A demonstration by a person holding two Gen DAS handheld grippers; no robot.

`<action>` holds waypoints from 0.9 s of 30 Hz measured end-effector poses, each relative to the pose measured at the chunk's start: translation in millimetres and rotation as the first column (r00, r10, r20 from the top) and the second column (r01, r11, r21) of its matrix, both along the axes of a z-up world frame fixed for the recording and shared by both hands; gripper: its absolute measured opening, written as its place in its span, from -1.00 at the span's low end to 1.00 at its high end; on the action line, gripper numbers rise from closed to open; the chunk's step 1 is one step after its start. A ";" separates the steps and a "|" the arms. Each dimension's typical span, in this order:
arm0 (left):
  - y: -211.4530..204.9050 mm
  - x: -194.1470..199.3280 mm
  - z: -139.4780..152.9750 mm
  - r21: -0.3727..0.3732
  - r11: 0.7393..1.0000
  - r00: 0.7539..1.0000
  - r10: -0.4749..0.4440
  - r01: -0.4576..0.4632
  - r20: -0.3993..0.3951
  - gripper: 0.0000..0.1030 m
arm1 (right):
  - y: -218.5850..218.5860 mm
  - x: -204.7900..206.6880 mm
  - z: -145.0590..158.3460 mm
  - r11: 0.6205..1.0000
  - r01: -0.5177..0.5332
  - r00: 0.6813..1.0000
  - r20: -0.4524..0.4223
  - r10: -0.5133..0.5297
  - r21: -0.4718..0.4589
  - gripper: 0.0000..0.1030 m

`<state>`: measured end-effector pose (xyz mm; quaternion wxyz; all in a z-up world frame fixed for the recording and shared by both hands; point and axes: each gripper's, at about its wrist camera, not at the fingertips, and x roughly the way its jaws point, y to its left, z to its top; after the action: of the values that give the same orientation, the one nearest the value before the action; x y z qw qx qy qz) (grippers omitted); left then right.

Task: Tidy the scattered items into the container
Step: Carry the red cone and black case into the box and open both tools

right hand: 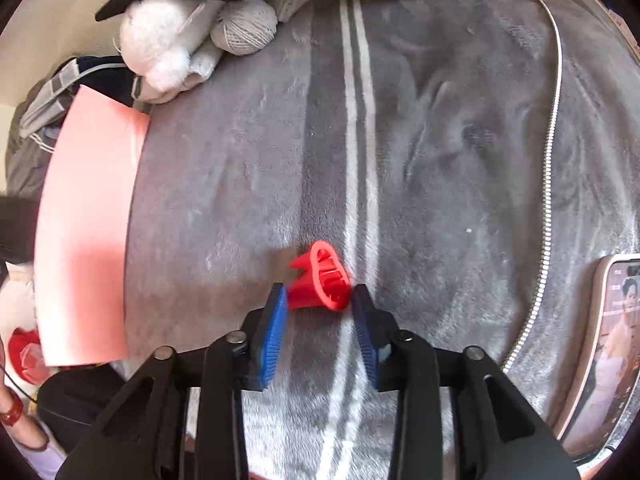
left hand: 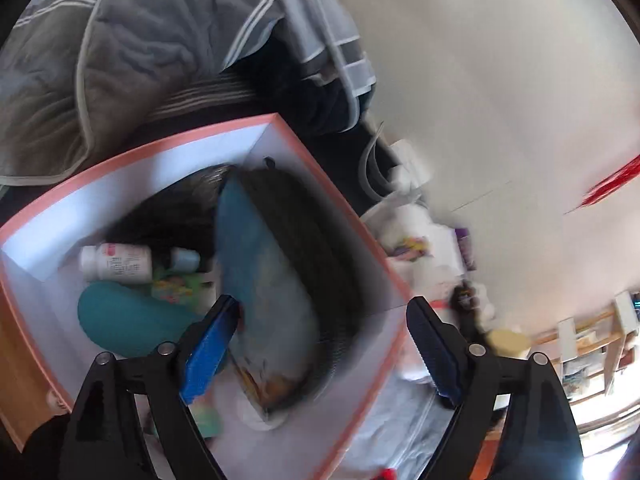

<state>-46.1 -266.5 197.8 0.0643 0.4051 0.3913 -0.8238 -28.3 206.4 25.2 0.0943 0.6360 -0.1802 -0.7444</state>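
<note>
In the left wrist view a pink-rimmed white box [left hand: 200, 132] holds a white bottle [left hand: 116, 262], a teal oval thing [left hand: 128, 316] and a blurred blue and dark pouch [left hand: 280, 260]. My left gripper [left hand: 324, 302] hangs over the box, jaws wide open, with nothing pressed between the pads. In the right wrist view a small red plastic cone [right hand: 320, 280] lies on its side on the grey blanket [right hand: 440, 160]. My right gripper [right hand: 320, 292] points down at the cone, its blue pads flanking the near end; I see no firm squeeze.
The box's pink wall [right hand: 88, 220] stands left of the cone. A phone [right hand: 616, 340] lies at the right edge. A white plush toy [right hand: 160, 40] and a ball of yarn [right hand: 244, 28] sit at the back. Cluttered bags [left hand: 416, 240] lie beside the box.
</note>
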 end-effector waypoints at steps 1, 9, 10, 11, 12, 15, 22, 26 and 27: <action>8.8 2.8 -2.9 -0.006 1.000 1.000 -0.006 0.006 -0.009 0.66 | -3.8 -0.7 -0.3 1.000 -0.002 1.000 -0.007 0.002 0.004 -0.07; 22.4 19.9 32.6 -0.178 0.984 0.980 -0.052 0.018 -0.191 0.70 | -32.0 -0.5 6.8 0.982 -0.067 0.991 -0.099 0.086 0.176 -0.39; 19.7 21.6 34.6 -0.172 0.985 0.980 -0.046 0.012 -0.196 0.70 | -31.6 0.0 9.0 0.986 -0.064 0.991 -0.107 0.082 0.155 -0.42; 10.3 16.0 32.0 -0.166 0.986 0.980 -0.038 0.005 -0.197 0.70 | -30.6 1.0 12.2 0.991 -0.061 0.991 -0.115 0.075 0.118 -0.44; 5.9 14.9 30.4 -0.164 0.986 0.980 -0.027 -0.006 -0.195 0.70 | -29.5 2.5 16.7 0.995 -0.056 0.990 -0.125 0.066 0.080 -0.44; -3.3 18.9 31.0 -0.170 0.985 0.981 0.005 -0.039 -0.195 0.70 | -30.8 9.8 44.4 0.997 -0.056 0.982 -0.184 0.044 -0.060 -0.44; -23.9 28.5 35.3 -0.195 0.974 0.973 0.066 -0.110 -0.221 0.71 | -126.8 29.9 158.0 0.927 -0.271 0.887 -0.441 0.135 -0.261 -0.44; -36.6 35.6 40.3 -0.200 0.967 0.966 0.107 -0.156 -0.236 0.71 | -214.3 24.1 202.3 0.863 -0.408 0.823 -0.530 0.206 -0.298 -0.40; -38.8 36.7 40.9 -0.204 0.965 0.965 0.114 -0.164 -0.237 0.71 | -231.7 17.3 206.4 0.852 -0.438 0.808 -0.541 0.232 -0.288 -0.33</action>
<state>-9.4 -305.3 238.7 0.1228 0.2714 0.3293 -0.8960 -11.0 -25.3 231.6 0.3969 0.4167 -0.1807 -0.7976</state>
